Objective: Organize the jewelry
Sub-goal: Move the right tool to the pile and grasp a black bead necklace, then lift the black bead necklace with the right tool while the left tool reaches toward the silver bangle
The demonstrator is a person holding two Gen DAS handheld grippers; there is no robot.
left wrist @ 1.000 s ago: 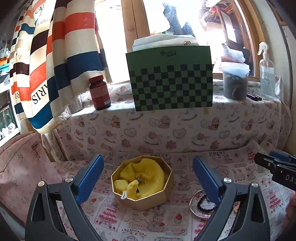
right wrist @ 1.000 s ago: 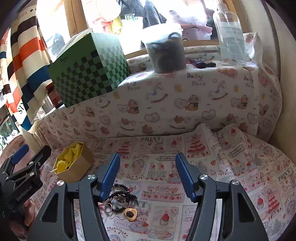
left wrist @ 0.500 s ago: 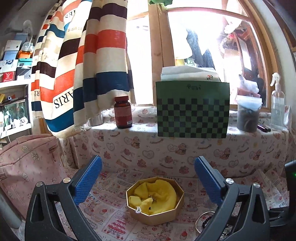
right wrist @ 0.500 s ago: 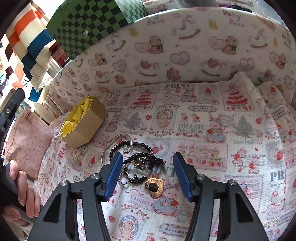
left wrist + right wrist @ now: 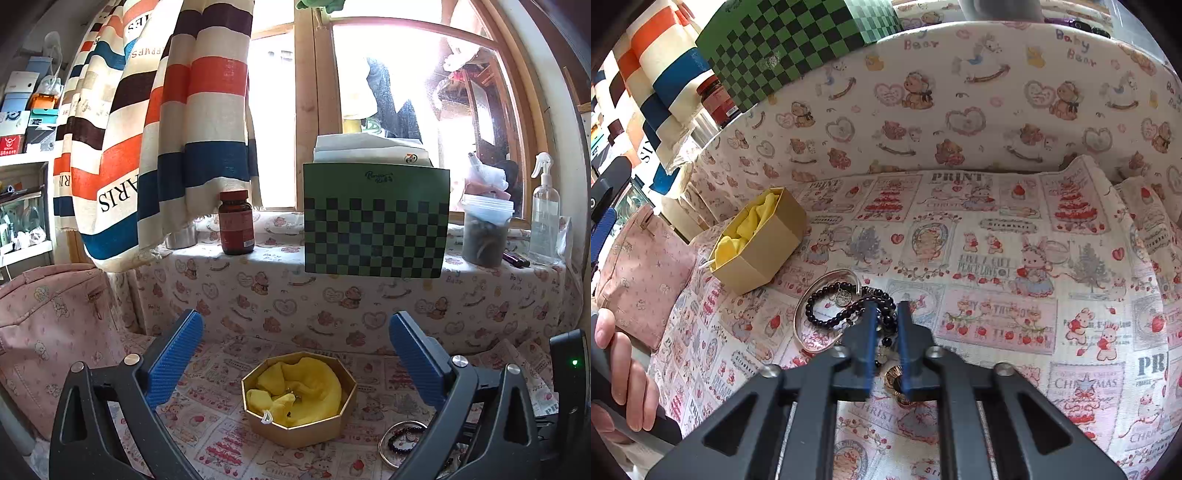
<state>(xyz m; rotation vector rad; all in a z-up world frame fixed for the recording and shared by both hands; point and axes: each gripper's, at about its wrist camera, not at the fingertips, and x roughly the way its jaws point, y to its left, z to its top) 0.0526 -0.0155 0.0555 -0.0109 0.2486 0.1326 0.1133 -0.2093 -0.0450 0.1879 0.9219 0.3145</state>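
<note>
A gold octagonal box (image 5: 299, 424) lined with yellow cloth (image 5: 295, 391) sits on the patterned cloth; it also shows in the right wrist view (image 5: 757, 247). My left gripper (image 5: 295, 358) is open and empty, held above and behind the box. A pile of jewelry lies right of the box: a clear bangle (image 5: 801, 314), black bead bracelets (image 5: 827, 299) and a gold heart pendant (image 5: 892, 380). My right gripper (image 5: 884, 317) is down on the pile, its jaws closed around a black bead bracelet (image 5: 886, 325). The pile shows at the lower right in the left wrist view (image 5: 402, 439).
A raised ledge under bear-print cloth (image 5: 369, 306) runs behind. On it stand a green checkered box (image 5: 376, 221), a brown pill bottle (image 5: 236, 221), a lidded tub (image 5: 484, 232) and a spray bottle (image 5: 545, 214). A pink bag (image 5: 48, 332) lies left. Striped curtains (image 5: 166, 129) hang above.
My right gripper has come down onto the jewelry pile and its jaws have closed on a black bead bracelet. My left gripper has lifted and pulled back, still open.
</note>
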